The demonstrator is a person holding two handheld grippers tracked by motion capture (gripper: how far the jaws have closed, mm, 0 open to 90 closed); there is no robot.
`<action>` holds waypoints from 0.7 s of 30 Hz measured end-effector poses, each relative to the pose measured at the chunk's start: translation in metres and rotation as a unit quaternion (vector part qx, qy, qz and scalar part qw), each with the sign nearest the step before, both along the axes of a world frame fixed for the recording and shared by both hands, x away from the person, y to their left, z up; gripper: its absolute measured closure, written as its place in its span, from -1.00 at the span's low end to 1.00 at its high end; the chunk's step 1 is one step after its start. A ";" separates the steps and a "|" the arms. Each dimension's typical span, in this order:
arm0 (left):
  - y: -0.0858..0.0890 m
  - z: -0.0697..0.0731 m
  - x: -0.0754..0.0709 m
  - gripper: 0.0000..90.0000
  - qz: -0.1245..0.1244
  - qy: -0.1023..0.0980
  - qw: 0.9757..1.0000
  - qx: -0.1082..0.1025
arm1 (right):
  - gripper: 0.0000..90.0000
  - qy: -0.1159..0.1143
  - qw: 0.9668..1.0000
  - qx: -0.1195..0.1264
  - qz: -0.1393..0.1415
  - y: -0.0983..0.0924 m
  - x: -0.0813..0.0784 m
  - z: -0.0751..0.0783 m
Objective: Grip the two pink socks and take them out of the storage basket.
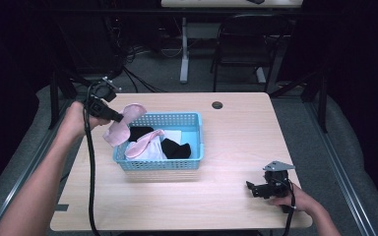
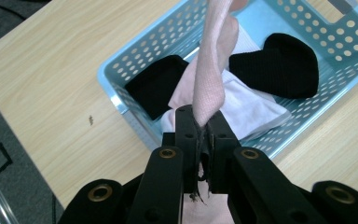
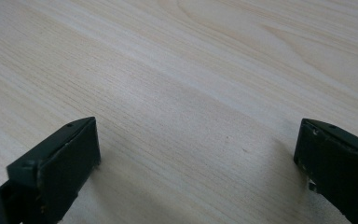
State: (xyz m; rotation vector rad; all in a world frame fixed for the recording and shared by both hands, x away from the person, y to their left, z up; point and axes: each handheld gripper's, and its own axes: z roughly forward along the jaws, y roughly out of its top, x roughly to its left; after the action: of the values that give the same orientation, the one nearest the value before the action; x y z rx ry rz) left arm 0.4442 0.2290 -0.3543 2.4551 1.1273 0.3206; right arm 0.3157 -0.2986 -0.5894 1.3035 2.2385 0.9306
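A pale wooden counter [image 1: 236, 142] fills the middle of the high view. Left of centre on it sits a light blue perforated basket [image 1: 187, 120] holding black socks [image 1: 178, 149], a white cloth [image 1: 152, 152] and a second pink sock [image 1: 145, 142]. At the upper left of that frame, the left gripper [image 1: 120, 117] hangs over the basket's left rim, its fingers pinched tight on a pink sock [image 1: 123, 125] that droops from them, its lower end at the rim. In the left gripper view the same sock [image 2: 212, 70] stretches up from the clamped fingers [image 2: 186, 128]. At the lower right, the right gripper [image 1: 251, 188] rests on bare wood, well apart from the basket, fingers [image 3: 70, 154] spread wide, nothing between them.
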 end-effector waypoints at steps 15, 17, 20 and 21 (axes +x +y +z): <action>0.039 0.009 -0.007 0.90 0.037 0.002 0.999 0.008 | -1.00 0.000 1.000 0.000 0.000 0.000 0.000 0.000; 0.048 0.008 -0.008 0.90 0.044 0.010 0.999 0.014 | -1.00 0.001 1.000 -0.001 0.001 0.000 0.000 0.000; 0.057 0.006 -0.009 0.90 0.054 0.016 0.998 0.018 | -1.00 0.001 1.000 -0.002 0.001 0.000 0.000 0.000; 0.057 0.006 -0.009 0.90 0.054 0.016 0.998 0.018 | -1.00 0.001 1.000 -0.002 0.001 0.000 0.000 0.000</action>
State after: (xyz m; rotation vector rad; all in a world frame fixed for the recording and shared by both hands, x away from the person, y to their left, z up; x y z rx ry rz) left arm 0.4349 0.2864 -0.3486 2.4441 1.2804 0.3391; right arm 0.3158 -0.2988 -0.5891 1.3018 2.2423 0.9264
